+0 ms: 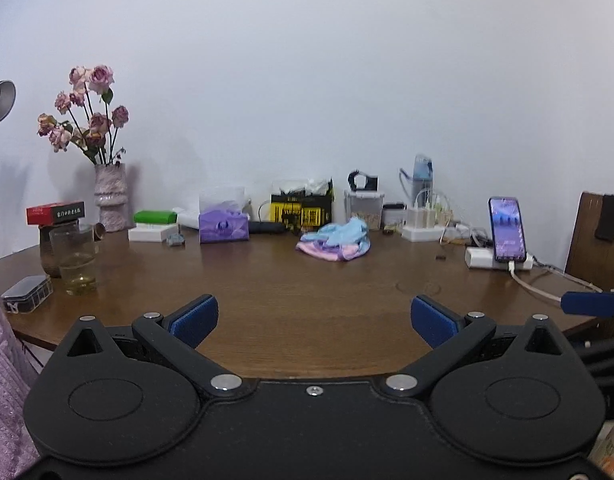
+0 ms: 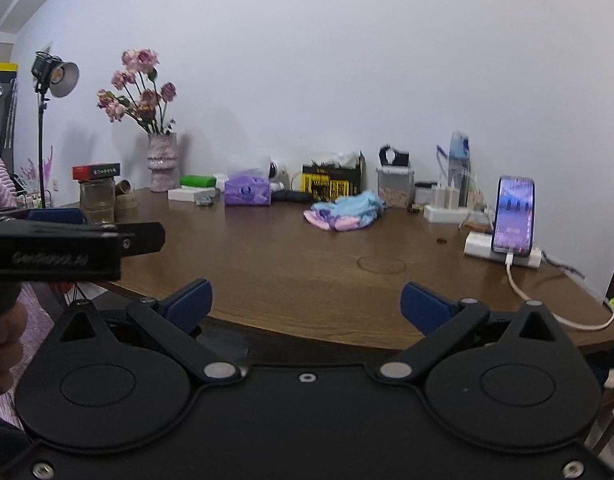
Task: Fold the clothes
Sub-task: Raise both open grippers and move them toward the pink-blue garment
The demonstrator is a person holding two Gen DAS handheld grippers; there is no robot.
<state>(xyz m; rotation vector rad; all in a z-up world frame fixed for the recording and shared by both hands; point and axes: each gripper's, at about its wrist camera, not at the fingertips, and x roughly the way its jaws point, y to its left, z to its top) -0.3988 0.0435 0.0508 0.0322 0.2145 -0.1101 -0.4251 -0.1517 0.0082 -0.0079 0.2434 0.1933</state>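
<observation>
A crumpled garment, light blue and pink (image 1: pixel 334 242) (image 2: pixel 345 212), lies in a heap toward the back of the brown wooden table (image 1: pixel 291 292) (image 2: pixel 291 264). My left gripper (image 1: pixel 314 320) hovers over the table's near edge, open, nothing between its blue pads. My right gripper (image 2: pixel 305 307) hangs at the near edge too, open and empty. The garment is well beyond both. In the right wrist view the left gripper's black body (image 2: pixel 67 248) shows side-on at the left, held by a hand (image 2: pixel 3 344).
Along the back wall stand a vase of pink flowers (image 1: pixel 111 196), a purple tissue box (image 1: pixel 223 227), a yellow-black box (image 1: pixel 301 210), chargers and a phone on a stand (image 1: pixel 507 230). A glass jar (image 1: pixel 77 260) and a small case (image 1: pixel 27 294) sit at left. A chair back (image 1: pixel 599 240) is at right.
</observation>
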